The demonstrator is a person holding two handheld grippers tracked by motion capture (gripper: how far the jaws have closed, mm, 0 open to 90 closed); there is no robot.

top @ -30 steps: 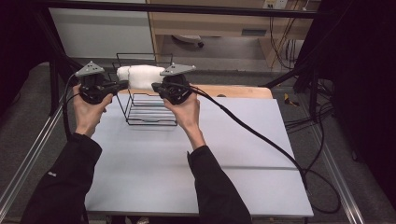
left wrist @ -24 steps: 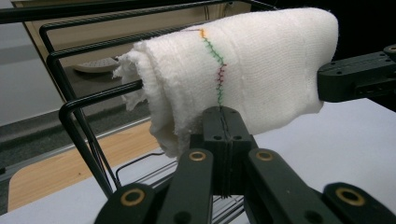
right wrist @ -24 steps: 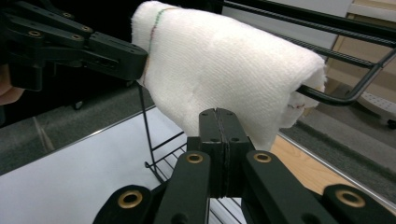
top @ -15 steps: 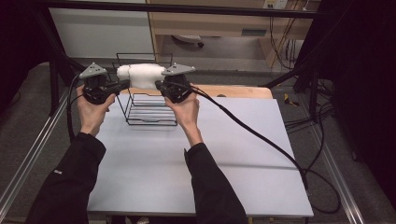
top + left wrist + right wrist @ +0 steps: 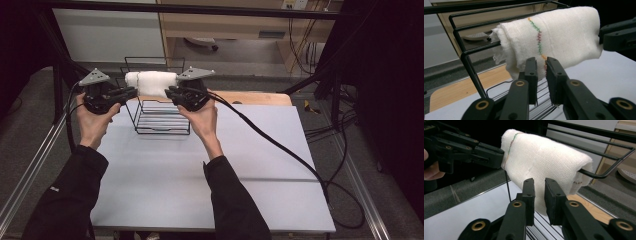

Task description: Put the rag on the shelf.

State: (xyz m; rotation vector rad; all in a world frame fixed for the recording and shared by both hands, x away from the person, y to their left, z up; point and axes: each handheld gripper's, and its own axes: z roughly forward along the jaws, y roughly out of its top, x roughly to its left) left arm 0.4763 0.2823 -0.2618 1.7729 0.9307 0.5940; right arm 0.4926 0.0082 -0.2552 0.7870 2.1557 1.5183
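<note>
A rolled white towel (image 5: 151,82) with a coloured stitched seam lies over the top rail of a black wire rack (image 5: 160,125). My left gripper (image 5: 131,92) is at its left end and my right gripper (image 5: 170,92) at its right end. In the left gripper view the jaws (image 5: 541,61) stand a narrow gap apart just under the towel (image 5: 564,37), pinching nothing. The right gripper view shows the same: a small gap at the tips (image 5: 539,181) and the towel (image 5: 541,157) right behind them. Both pairs of jaws have just been opening.
The rack stands at the far side of a white table (image 5: 250,165), near a wooden strip (image 5: 260,97) along its back edge. A thick black cable (image 5: 280,145) trails from the right gripper across the table to the right. Dark frame posts flank the table.
</note>
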